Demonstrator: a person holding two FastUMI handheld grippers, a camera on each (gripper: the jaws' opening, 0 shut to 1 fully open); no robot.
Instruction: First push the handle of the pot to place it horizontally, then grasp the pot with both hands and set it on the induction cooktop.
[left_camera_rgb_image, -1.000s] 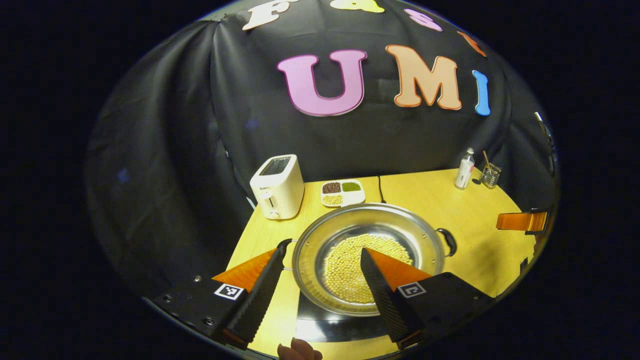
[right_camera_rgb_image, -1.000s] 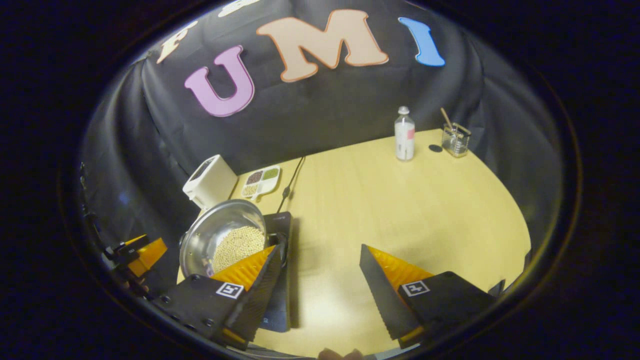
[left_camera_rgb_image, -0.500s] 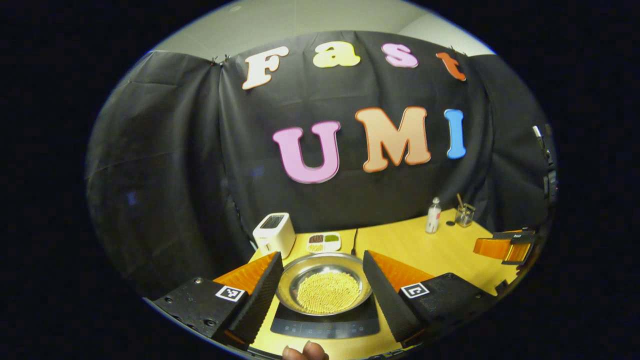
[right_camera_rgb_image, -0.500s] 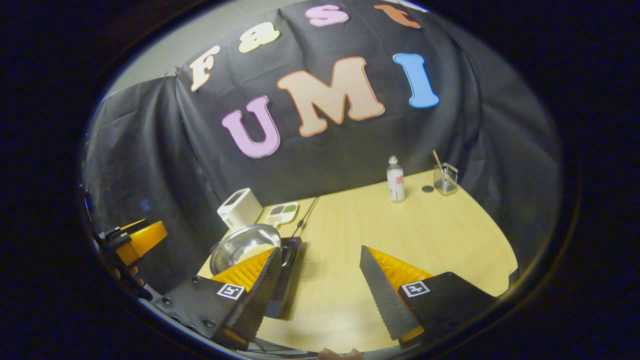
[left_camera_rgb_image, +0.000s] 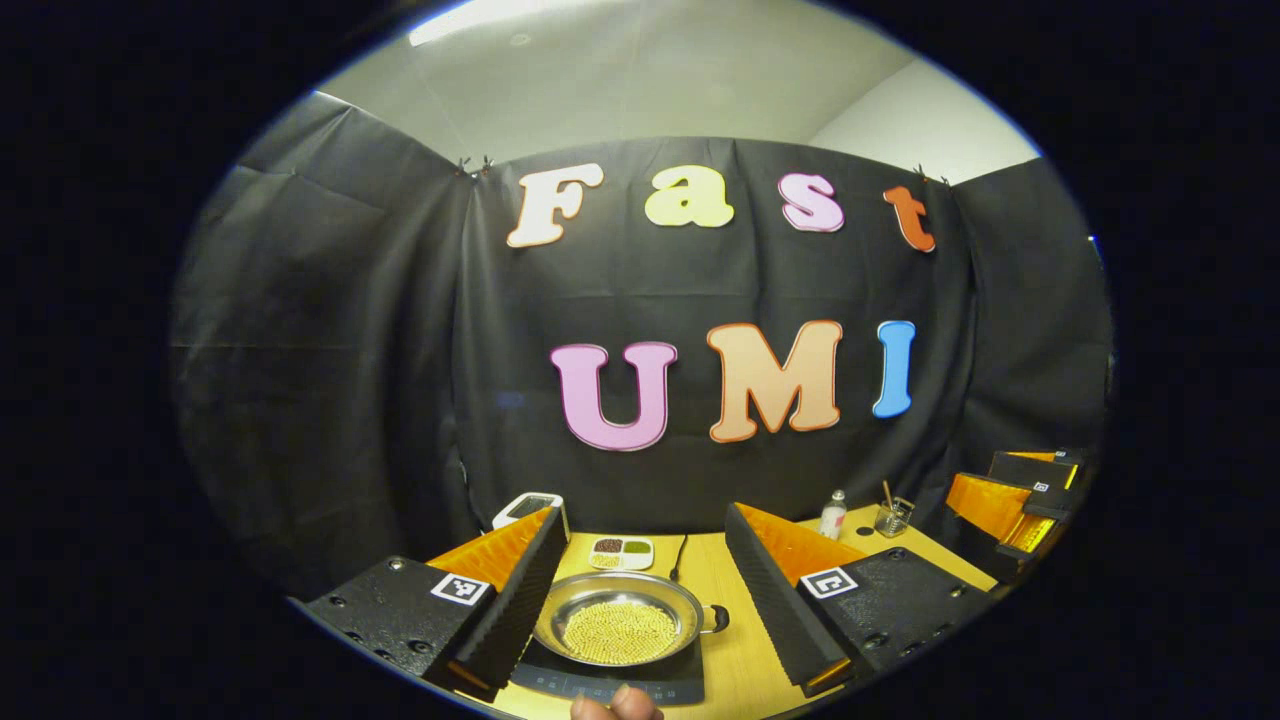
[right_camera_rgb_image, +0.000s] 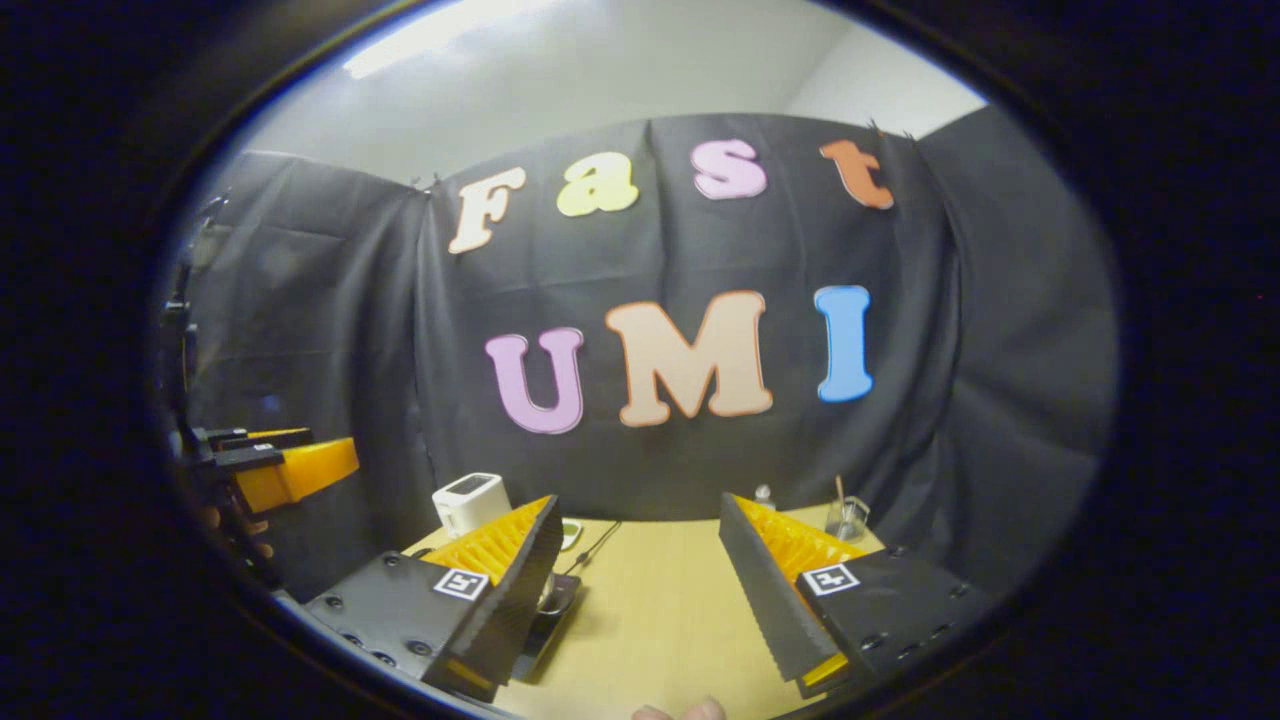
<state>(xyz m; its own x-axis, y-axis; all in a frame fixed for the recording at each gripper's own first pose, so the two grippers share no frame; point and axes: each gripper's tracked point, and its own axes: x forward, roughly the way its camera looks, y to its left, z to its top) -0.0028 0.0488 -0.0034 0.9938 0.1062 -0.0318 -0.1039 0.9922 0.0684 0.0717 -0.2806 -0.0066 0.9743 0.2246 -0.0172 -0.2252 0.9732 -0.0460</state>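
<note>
A steel pot (left_camera_rgb_image: 620, 588) with yellow beans in it sits on the black induction cooktop (left_camera_rgb_image: 600, 682) at the near edge of the table. One of its black handles (left_camera_rgb_image: 716, 618) points right. My left gripper (left_camera_rgb_image: 645, 512) is open, raised and pulled back from the pot, which shows low between its fingers. My right gripper (right_camera_rgb_image: 640, 500) is open too, with nothing between its fingers, held above the wooden table; a corner of the cooktop (right_camera_rgb_image: 555, 612) peeks past its left finger. The right gripper (left_camera_rgb_image: 1010, 500) appears at the far right of the left gripper view, and the left gripper (right_camera_rgb_image: 290, 470) at the far left of the right gripper view.
A white toaster (left_camera_rgb_image: 528, 506) and a divided dish (left_camera_rgb_image: 621, 552) of beans stand behind the pot, with a black cord beside them. At the back right of the table (left_camera_rgb_image: 720, 585) are a small bottle (left_camera_rgb_image: 832, 515) and a glass (left_camera_rgb_image: 890, 518) with a stick in it. A fingertip (left_camera_rgb_image: 615, 705) shows at the bottom edge.
Both grippers have lifted up and drawn back from the pot and tilted upward. The pot stays on the cooktop and looks much smaller now. Both stay open.
</note>
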